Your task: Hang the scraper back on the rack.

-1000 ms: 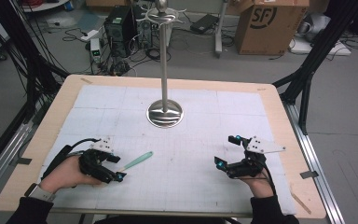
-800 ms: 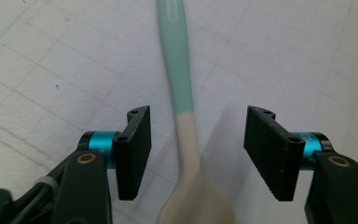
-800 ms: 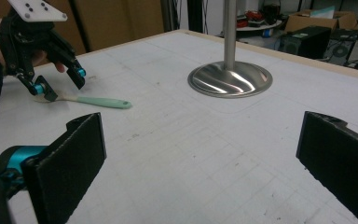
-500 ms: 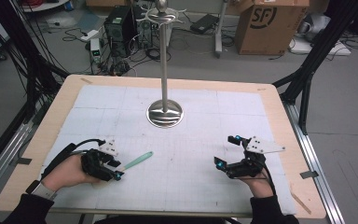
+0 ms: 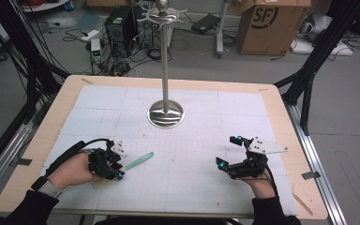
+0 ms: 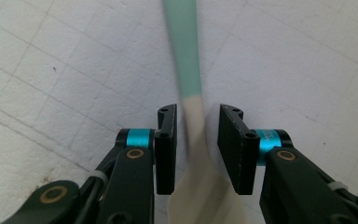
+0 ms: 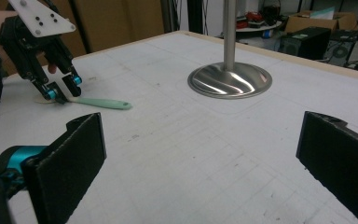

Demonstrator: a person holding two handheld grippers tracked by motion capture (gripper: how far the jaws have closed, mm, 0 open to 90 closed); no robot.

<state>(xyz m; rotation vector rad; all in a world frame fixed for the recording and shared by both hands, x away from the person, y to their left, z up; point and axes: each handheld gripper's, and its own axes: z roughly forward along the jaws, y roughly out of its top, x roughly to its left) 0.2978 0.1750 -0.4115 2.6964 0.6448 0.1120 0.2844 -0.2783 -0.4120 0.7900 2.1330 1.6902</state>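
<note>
Left gripper [image 6: 196, 140] jaws just closing around spatula [image 6: 186, 70] neck, lower centre, pads not yet touching. Spatula light, thin, slippery; grip stiff handle. Right gripper [image 7: 200, 158] released, wide.

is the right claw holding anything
No, the right claw stands wide open over bare table, with nothing between its jaws; the spatula lies far off by the left claw.

light: even, indoor | shadows: soft | glare: stand base [image 7: 230, 80] | blur: spatula [image 6: 182, 51]
</note>
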